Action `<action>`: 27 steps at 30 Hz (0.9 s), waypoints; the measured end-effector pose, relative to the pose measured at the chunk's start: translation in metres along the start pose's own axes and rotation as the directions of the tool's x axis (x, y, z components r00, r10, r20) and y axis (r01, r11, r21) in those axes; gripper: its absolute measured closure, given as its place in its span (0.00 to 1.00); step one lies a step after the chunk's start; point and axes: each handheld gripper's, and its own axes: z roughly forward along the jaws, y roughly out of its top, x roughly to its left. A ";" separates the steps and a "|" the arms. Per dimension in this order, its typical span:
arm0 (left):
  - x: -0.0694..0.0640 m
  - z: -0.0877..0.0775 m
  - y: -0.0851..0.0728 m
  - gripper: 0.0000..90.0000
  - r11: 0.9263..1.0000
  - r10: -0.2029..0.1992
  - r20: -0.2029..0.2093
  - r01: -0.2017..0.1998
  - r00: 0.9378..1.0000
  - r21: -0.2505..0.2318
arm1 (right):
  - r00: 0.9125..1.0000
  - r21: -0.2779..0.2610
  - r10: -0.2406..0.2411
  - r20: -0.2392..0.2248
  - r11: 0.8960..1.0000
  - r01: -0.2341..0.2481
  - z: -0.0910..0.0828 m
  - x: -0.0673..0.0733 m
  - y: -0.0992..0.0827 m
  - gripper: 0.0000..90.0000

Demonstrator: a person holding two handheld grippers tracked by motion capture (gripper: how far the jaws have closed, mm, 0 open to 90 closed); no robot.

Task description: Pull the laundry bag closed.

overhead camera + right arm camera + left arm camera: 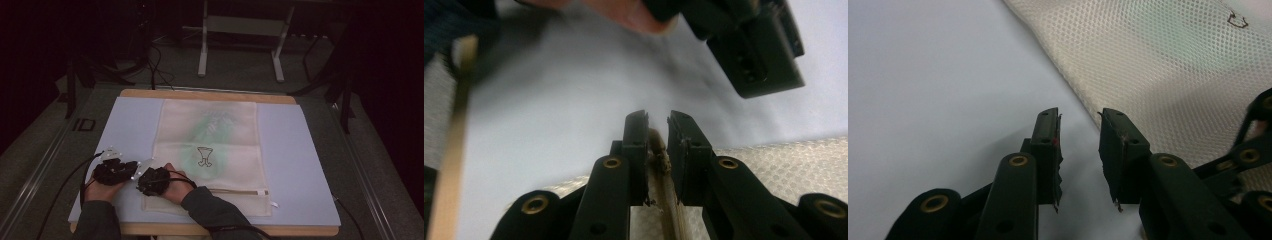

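A cream mesh bag [210,150] lies flat on the light blue mat [295,165], with something pale green inside and a small dark logo [204,156]. A tan zipper strip [235,191] runs along its near end. My right gripper [150,182] sits at the bag's near left corner. In the right gripper view its jaws [658,120] are shut on the tan zipper strip [663,185] at the mesh edge. My left gripper [120,170] rests just left of it, over the mat. It stands open [1079,117] with nothing between the jaws, close to the bag's edge [1168,75].
The mat lies on a wooden table [205,94]. A white pull tab [273,204] lies at the zipper's right end. Cables trail off the left side [60,195]. Beyond the table stands a white metal frame [240,30] on a dark floor.
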 end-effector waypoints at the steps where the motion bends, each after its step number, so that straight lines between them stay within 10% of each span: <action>1: 0.000 0.000 0.000 0.77 1.000 -0.001 0.000 0.001 1.000 -0.001 | 1.000 0.002 -0.001 0.003 1.000 0.001 0.002 0.000 0.000 0.87; 27: 0.000 0.000 0.000 0.77 1.000 -0.001 -0.001 0.001 1.000 -0.002 | 0.997 -0.077 0.077 0.002 0.994 -0.076 -0.023 -0.006 -0.011 0.95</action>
